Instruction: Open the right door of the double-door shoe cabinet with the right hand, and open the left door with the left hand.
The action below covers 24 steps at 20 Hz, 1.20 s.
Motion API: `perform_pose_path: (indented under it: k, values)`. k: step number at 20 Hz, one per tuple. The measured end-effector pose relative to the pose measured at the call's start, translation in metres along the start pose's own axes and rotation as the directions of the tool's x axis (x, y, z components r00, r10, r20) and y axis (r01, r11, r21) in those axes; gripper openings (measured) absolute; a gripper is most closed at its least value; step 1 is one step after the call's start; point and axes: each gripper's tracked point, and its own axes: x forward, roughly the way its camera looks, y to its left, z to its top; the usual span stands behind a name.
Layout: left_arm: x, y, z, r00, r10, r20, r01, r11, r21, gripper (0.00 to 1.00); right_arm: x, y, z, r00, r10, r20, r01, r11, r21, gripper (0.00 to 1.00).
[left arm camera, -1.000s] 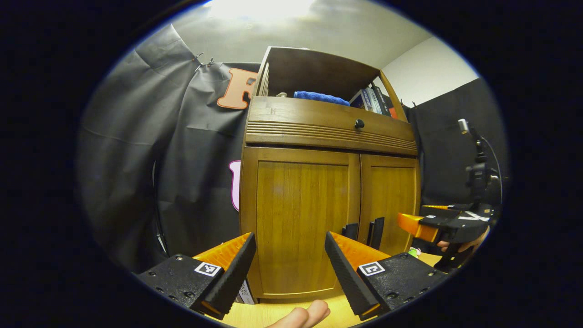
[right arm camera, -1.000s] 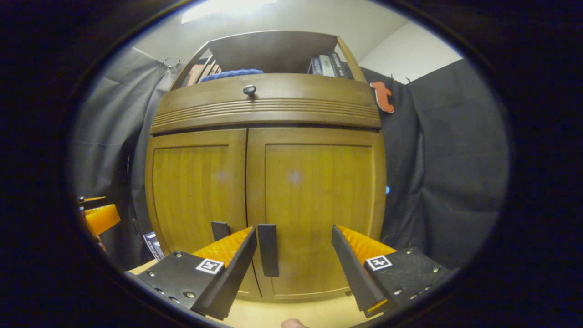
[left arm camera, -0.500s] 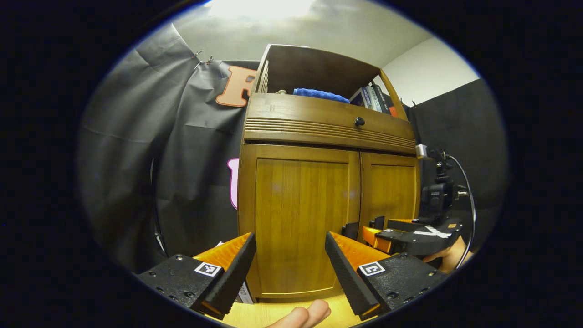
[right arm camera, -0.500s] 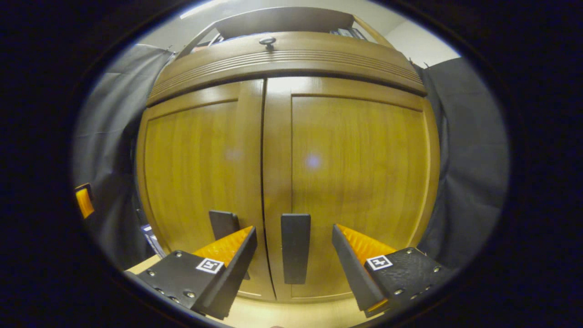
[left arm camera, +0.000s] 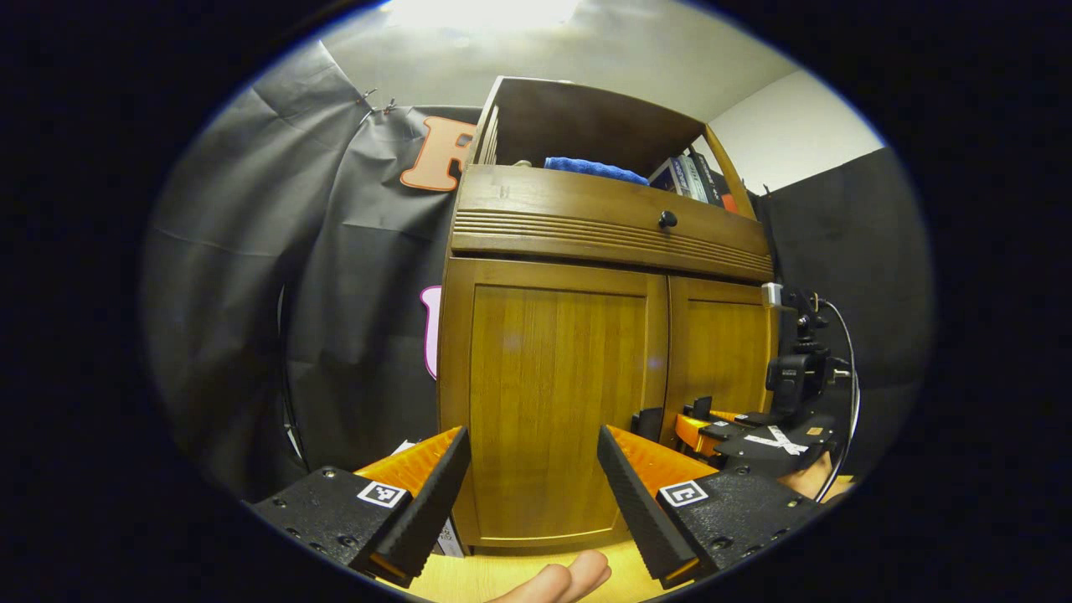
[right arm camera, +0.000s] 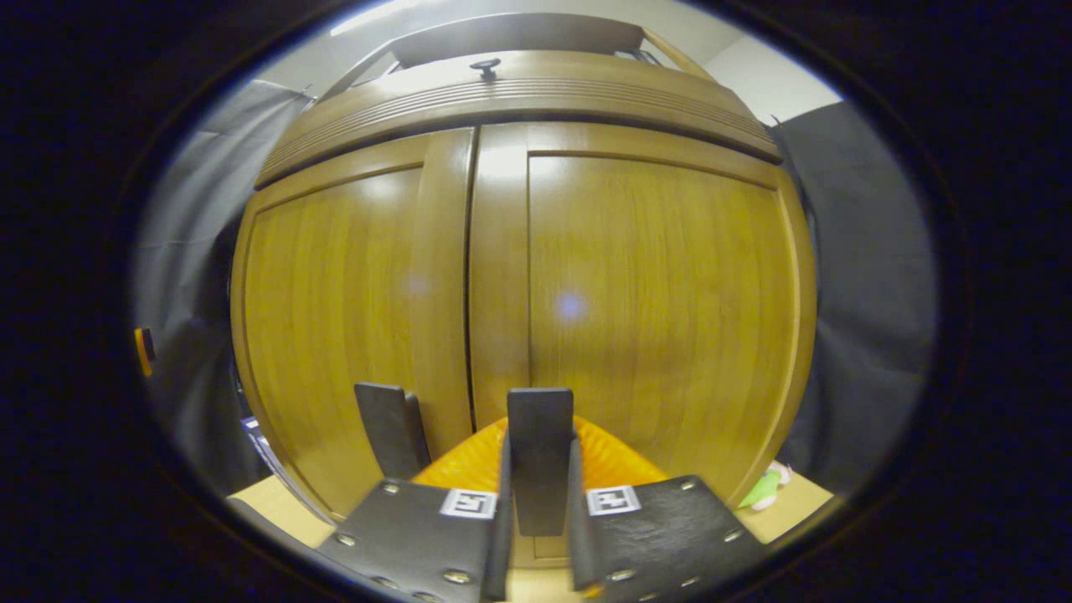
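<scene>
- The right claw (right arm camera: 536, 536), wide apart half a second ago, is now clamping the right door's black handle (right arm camera: 540, 452), so pulling looks like the next step.
- The left claw (left arm camera: 532, 490) is staying spread, waiting short of the left door (left arm camera: 553, 402).
- The shoe cabinet (left arm camera: 603, 243) is standing on the tabletop (left arm camera: 519, 569), both brown wooden doors closed, left handle (right arm camera: 387, 427) untouched.

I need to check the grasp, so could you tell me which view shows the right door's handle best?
The right gripper view: the right door's handle stands large between the right gripper fingers, both pressing it. In the left gripper view it is small, mostly hidden by that gripper.
</scene>
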Motion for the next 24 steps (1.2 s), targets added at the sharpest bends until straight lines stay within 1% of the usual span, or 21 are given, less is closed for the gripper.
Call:
perform_pose_path:
  k: [2, 5, 6, 7, 8, 9, 10, 11, 12, 14, 15, 16, 17, 18, 20, 21, 24]
  values:
    - [-0.001, -0.002, 0.001, 1.000, -0.009, 0.003, 0.009, 1.000, 0.000, 0.91, -0.004, 0.002, 0.000, 1.000, 0.007, 0.003, -0.007, 0.999, 0.040, 0.24]
    - [0.000, -0.003, 0.002, 1.000, -0.018, 0.006, 0.018, 1.000, -0.004, 0.91, -0.010, -0.001, 0.000, 1.000, 0.008, -0.006, -0.008, 1.000, -0.002, 0.24]
    - [0.000, -0.003, 0.001, 1.000, -0.017, 0.003, 0.017, 1.000, -0.004, 0.94, -0.012, 0.000, -0.001, 1.000, 0.016, -0.011, -0.016, 1.000, -0.005, 0.24]
    - [0.001, -0.003, 0.000, 1.000, -0.015, -0.001, 0.015, 1.000, -0.003, 0.94, -0.014, 0.000, -0.001, 1.000, 0.025, -0.017, -0.025, 1.000, -0.001, 0.24]
    - [0.001, -0.003, -0.001, 1.000, -0.015, -0.003, 0.015, 1.000, -0.003, 0.91, -0.017, 0.000, -0.001, 0.999, 0.035, -0.022, -0.035, 0.999, -0.003, 0.24]
    - [0.001, -0.003, -0.001, 1.000, -0.015, -0.007, 0.015, 1.000, -0.003, 0.94, -0.021, -0.001, 0.000, 0.999, 0.042, -0.024, -0.042, 0.999, 0.004, 0.24]
    - [0.001, -0.003, -0.003, 1.000, -0.014, -0.012, 0.014, 1.000, -0.002, 0.91, -0.024, -0.002, -0.001, 0.998, 0.049, -0.032, -0.049, 0.999, -0.007, 0.29]
    - [0.001, -0.003, -0.004, 1.000, -0.012, -0.014, 0.012, 1.000, -0.002, 0.91, -0.029, -0.004, 0.000, 0.998, 0.057, -0.036, -0.057, 0.998, -0.010, 0.24]
    - [0.001, -0.003, -0.004, 1.000, -0.010, -0.016, 0.010, 1.000, -0.003, 0.91, -0.033, -0.003, -0.001, 0.997, 0.065, -0.042, -0.066, 0.998, -0.007, 0.29]
    - [0.000, -0.003, -0.005, 1.000, -0.009, -0.023, 0.009, 1.000, -0.003, 0.91, -0.044, -0.006, 0.000, 0.995, 0.084, -0.056, -0.085, 0.996, -0.003, 0.29]
    - [-0.002, -0.004, -0.004, 1.000, -0.012, -0.024, 0.012, 1.000, -0.006, 0.91, -0.050, -0.008, -0.001, 0.993, 0.101, -0.069, -0.102, 0.995, -0.014, 0.24]
    - [-0.004, -0.005, -0.003, 1.000, -0.014, -0.020, 0.013, 1.000, -0.009, 0.91, -0.055, -0.010, -0.001, 0.990, 0.118, -0.075, -0.119, 0.993, -0.017, 0.24]
    - [-0.005, -0.005, -0.001, 1.000, -0.014, -0.013, 0.014, 1.000, -0.008, 0.91, -0.059, -0.010, 0.001, 0.988, 0.132, -0.079, -0.134, 0.991, -0.013, 0.24]
    - [-0.006, -0.006, 0.000, 1.000, -0.016, -0.007, 0.016, 1.000, -0.009, 0.91, -0.064, -0.012, 0.000, 0.986, 0.142, -0.085, -0.143, 0.990, -0.007, 0.29]
    - [-0.008, -0.010, 0.001, 1.000, -0.022, -0.005, 0.022, 1.000, -0.012, 0.91, -0.073, -0.016, 0.000, 0.984, 0.154, -0.092, -0.156, 0.988, -0.008, 0.29]
    - [-0.009, -0.010, 0.001, 1.000, -0.023, -0.005, 0.023, 1.000, -0.013, 0.91, -0.077, -0.019, 0.000, 0.983, 0.157, -0.095, -0.158, 0.987, -0.012, 0.24]
    - [-0.011, -0.004, 0.005, 1.000, 0.010, 0.007, -0.010, 1.000, -0.018, 0.91, -0.092, -0.028, 0.001, 0.980, 0.164, -0.111, -0.167, 0.986, -0.019, 0.24]
